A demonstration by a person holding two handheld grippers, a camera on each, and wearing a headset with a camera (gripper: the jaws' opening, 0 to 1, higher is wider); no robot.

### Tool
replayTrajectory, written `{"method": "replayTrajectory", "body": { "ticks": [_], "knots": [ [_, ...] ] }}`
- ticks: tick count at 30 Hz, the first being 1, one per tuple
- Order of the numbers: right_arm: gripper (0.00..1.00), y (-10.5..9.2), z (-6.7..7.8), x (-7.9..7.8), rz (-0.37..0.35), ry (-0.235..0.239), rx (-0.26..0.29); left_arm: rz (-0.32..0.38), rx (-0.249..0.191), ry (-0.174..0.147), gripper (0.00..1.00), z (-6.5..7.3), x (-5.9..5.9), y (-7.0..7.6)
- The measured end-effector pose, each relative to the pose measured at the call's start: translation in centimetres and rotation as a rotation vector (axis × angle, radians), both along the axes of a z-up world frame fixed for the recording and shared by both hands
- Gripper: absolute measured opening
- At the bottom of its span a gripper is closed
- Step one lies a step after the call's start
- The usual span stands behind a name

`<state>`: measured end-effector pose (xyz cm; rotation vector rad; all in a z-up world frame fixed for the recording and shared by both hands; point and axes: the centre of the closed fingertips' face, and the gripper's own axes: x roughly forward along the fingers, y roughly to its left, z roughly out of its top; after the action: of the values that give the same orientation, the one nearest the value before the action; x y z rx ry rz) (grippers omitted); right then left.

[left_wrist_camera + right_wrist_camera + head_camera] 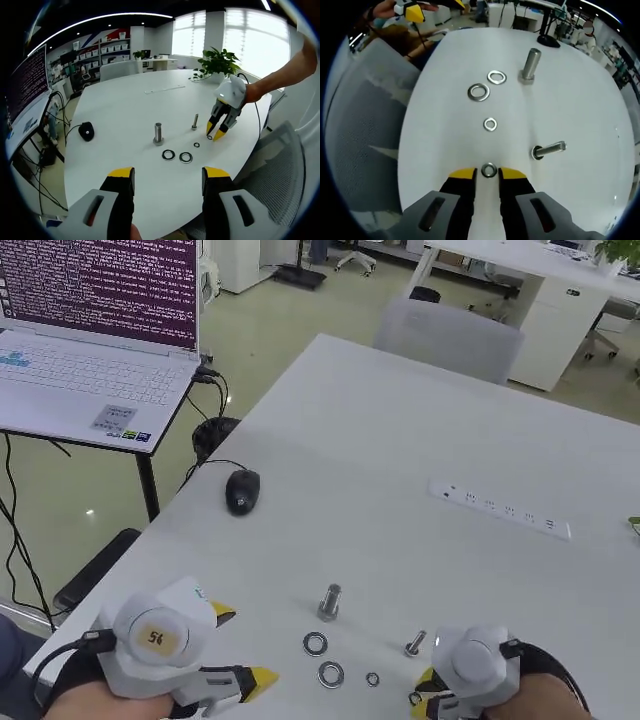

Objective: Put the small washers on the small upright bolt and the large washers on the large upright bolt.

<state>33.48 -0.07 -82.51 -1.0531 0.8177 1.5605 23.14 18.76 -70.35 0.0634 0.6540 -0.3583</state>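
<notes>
A small washer [489, 170] lay flat at the tips of the right gripper [487, 175], jaws narrowly parted and not yet pinching, small bolt [550, 148] near, so this looked like the pick-up step, calling for a clean squeeze and lift, while the left gripper [168, 173] hung wide and empty.

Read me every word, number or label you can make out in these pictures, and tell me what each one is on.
"56": on the round yellow label on top of the left gripper.
Laptop screen: many lines of pale text on purple, too small to read.
Stickers on the laptop's palm rest: too small to read.
Power strip: its markings are too blurred to read.
</notes>
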Motion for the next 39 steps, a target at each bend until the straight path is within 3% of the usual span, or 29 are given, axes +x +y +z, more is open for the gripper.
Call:
{"method": "replayTrajectory", "body": {
  "ticks": [11,16,39],
  "knots": [
    [0.14,0.0,0.0,0.1,-0.020,-0.019,0.006,-0.003,0.000,-0.005,0.53,0.0,0.0,-0.3],
    [0.13,0.0,0.0,0.3,-0.077,-0.003,0.022,0.005,-0.001,-0.007,0.53,0.2,-0.1,0.0],
    [0.13,-0.6,0.8,0.9,-0.152,-0.003,0.055,0.005,0.003,0.002,0.53,0.0,-0.1,0.2]
  ]
}}
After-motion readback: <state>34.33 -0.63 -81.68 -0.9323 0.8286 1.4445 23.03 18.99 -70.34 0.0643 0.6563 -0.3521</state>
